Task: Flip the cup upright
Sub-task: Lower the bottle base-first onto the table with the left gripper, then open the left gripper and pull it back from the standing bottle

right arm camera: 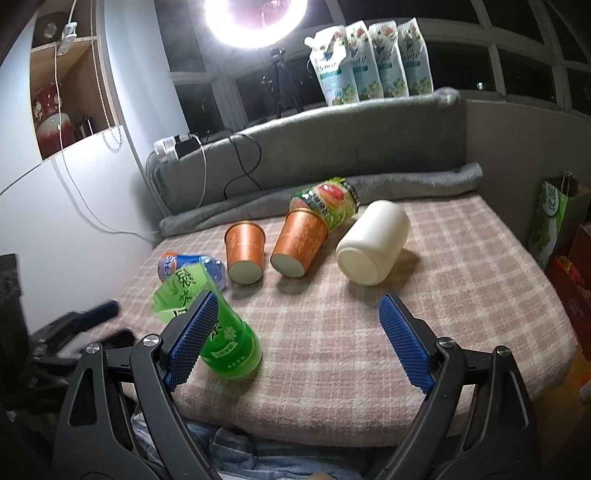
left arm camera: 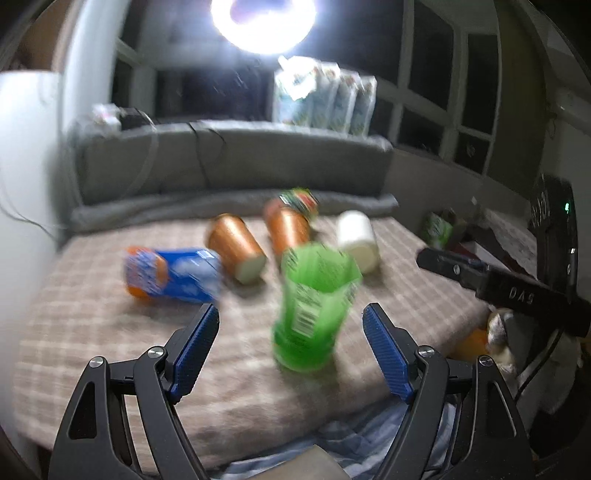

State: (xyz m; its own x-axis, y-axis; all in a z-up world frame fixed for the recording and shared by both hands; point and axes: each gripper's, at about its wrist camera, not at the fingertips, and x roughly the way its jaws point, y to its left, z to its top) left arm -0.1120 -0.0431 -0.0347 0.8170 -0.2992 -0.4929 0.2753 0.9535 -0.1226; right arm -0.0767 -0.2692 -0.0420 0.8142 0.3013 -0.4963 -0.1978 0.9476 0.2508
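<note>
Your left hand-held gripper [left arm camera: 290,347] is spread wide, holding nothing, and the green cup [left arm camera: 314,306] stands in the gap between its blue pads [left arm camera: 195,347], closer to the right-hand pad but touching neither. The left wrist view is blurred, yet the cup reads as wide mouth up and narrower base down on the checked blanket [left arm camera: 92,332]; whether it stands quite straight you cannot tell through the smear.

From your right hand-held gripper [right arm camera: 297,339], also wide open and empty, the same green cup [right arm camera: 225,339] sits off to the left, partly behind the left pad [right arm camera: 192,339]. Here it leans, its mouth tipped away to the upper left and its base near you on the blanket [right arm camera: 332,332]. The space between this gripper's fingers holds only bare blanket.

Beyond the cup, further ahead of both grippers, lie a blue bottle [left arm camera: 173,275] on its side to the left, two orange paper cups [right arm camera: 245,253] with their bottoms facing you, a green-labelled container [right arm camera: 328,201] just behind the right-hand orange cup, and a white jar [right arm camera: 373,247] on its side to the right. A grey cushion [right arm camera: 332,147] backs the bed, with four refill pouches [right arm camera: 373,62] standing on top and a ring light [right arm camera: 255,18] glaring above. Your right hand-held gripper shows in the left wrist view as a dark bar at the right edge [left arm camera: 498,284].
</note>
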